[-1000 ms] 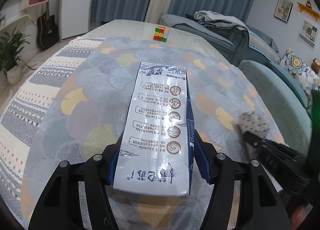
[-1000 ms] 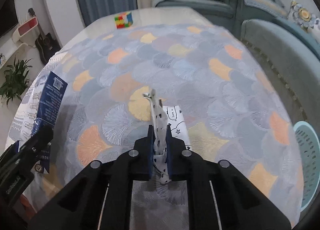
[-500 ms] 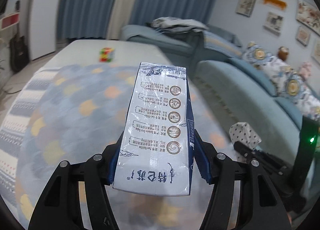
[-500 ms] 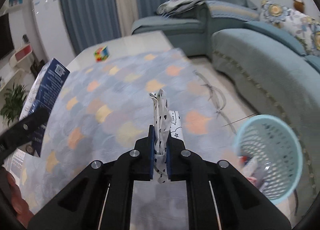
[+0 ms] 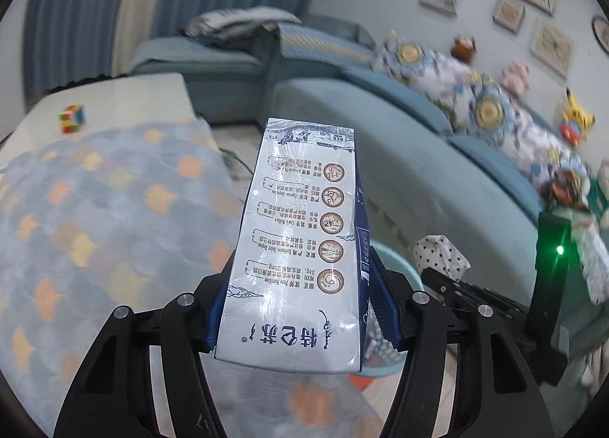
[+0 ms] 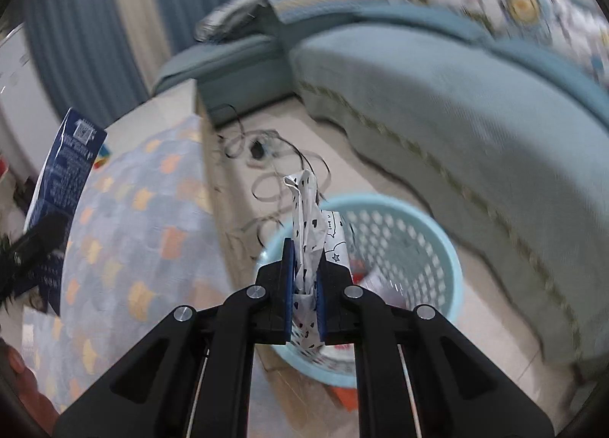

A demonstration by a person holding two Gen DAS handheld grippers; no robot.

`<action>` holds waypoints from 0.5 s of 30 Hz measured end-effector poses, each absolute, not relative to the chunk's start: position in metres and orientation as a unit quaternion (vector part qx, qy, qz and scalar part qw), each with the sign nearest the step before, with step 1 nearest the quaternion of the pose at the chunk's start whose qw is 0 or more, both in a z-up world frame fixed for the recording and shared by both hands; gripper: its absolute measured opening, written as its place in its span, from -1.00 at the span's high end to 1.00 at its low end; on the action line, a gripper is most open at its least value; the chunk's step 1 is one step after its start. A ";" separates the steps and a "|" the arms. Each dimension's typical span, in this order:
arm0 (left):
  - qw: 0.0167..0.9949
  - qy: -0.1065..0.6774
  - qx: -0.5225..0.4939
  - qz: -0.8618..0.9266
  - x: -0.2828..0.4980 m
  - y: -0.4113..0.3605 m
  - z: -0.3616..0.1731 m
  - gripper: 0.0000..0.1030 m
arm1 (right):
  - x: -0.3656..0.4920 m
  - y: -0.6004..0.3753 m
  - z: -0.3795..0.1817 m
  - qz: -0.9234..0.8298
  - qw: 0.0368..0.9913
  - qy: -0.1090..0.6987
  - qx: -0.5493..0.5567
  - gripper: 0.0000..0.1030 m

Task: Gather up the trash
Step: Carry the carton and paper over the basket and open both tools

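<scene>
Milk carton [image 5: 300,247] stood clamped between the blue pads of the left gripper [image 5: 302,318], its printed white face toward the camera and its top pointing away over the floor. Behind its lower right corner showed a sliver of the light blue basket [image 5: 396,266], so the carton hung at or just past the table's near right edge. The table [image 5: 95,209], under a scale-patterned cloth, filled the left of that view; its right edge ran toward the far corner, where a colour cube [image 5: 71,118] sat on the bare top. Between that edge and the long blue sofa [image 5: 437,179] lay a strip of pale floor, open for moving apart from the basket.

The right gripper [image 6: 304,297] was pressed tight on a spotted paper wrapper [image 6: 306,232], which rose as a thin flattened strip out of the jaws. In the right wrist view the wrapper hung directly in line with the basket [image 6: 437,247], whose rim stood on the floor between the table edge and the sofa. Scraps lay inside it, red and white, though blur left them hard to name. A dark cable [image 6: 274,167] looped over the floor beyond the basket's far rim, near the table's corner. The carton [image 6: 61,171] showed at the left border there, above the cloth
</scene>
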State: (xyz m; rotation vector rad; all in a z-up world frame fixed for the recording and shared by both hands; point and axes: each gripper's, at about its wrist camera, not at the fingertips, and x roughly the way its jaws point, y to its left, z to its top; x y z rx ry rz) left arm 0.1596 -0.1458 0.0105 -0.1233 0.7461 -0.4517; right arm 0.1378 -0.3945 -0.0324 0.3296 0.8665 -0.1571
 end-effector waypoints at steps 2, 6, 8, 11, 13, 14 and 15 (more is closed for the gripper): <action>0.897 0.375 -0.050 -0.228 0.158 -0.160 -0.004 -0.16 | 0.134 -0.410 -0.048 -0.087 0.880 0.432 0.176 0.85; 0.881 0.408 -0.028 -0.236 0.162 -0.183 -0.034 -0.17 | 0.129 -0.424 -0.080 -0.098 0.859 0.460 0.202 0.84; 0.877 0.418 -0.019 -0.237 0.162 -0.189 -0.046 -0.22 | 0.128 -0.426 -0.089 -0.098 0.852 0.469 0.210 0.83; 0.877 0.419 -0.020 -0.235 0.159 -0.185 -0.050 -0.47 | 0.126 -0.426 -0.095 -0.099 0.853 0.467 0.210 0.77; 0.878 0.416 -0.024 -0.234 0.158 -0.178 -0.048 -0.49 | 0.122 -0.426 -0.094 -0.096 0.855 0.461 0.217 0.68; 0.879 0.414 -0.027 -0.235 0.156 -0.176 -0.046 -0.50 | 0.120 -0.427 -0.092 -0.096 0.856 0.458 0.219 0.59; 0.880 0.412 -0.030 -0.234 0.155 -0.173 -0.043 -0.51 | 0.116 -0.426 -0.089 -0.098 0.857 0.455 0.221 0.48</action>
